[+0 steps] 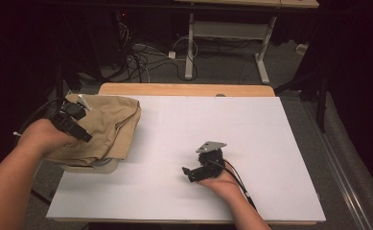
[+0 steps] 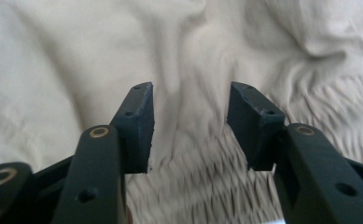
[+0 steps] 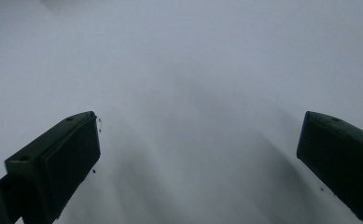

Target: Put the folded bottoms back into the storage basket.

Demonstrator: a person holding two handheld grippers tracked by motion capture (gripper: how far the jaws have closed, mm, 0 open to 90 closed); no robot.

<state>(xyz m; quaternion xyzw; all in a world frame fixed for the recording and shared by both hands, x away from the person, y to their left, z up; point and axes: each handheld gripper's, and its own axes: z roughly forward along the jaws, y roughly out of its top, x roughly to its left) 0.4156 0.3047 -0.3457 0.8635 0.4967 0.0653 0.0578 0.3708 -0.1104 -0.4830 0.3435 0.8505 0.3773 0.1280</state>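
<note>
Resting on a pale basin (image 1: 94, 166) at the table's (image 1: 174, 191) near-left corner, the tan cloth (image 1: 108, 122) lies in a crumpled heap directly under the left gripper (image 1: 76, 126). That gripper comes in over the cloth from the left edge. Its jaws stand partly apart, and in the left gripper view (image 2: 191, 126) a raised fold of cloth (image 2: 188, 56) runs up between the two pads; I cannot tell whether the pads (image 2: 139, 121) press on it or just straddle it. Ahead of the jaws the fabric is wrinkled, and below them it shows a finely gathered, ribbed band.

Well apart to that gripper's right, the right gripper (image 1: 190, 173) sits low over bare white tabletop, its grey plate (image 1: 211, 145) on top and its cable (image 1: 239, 182) trailing back along the forearm. Its jaws point left toward the cloth and stand wide open with nothing between them; the right gripper view (image 3: 198, 154) has blurred white surface ahead of the pads (image 3: 72, 154). Nothing stands between this gripper and the cloth. Beyond the table's far edge are a wooden strip (image 1: 184, 89), floor cables (image 1: 141, 60) and a desk frame (image 1: 190, 48).
</note>
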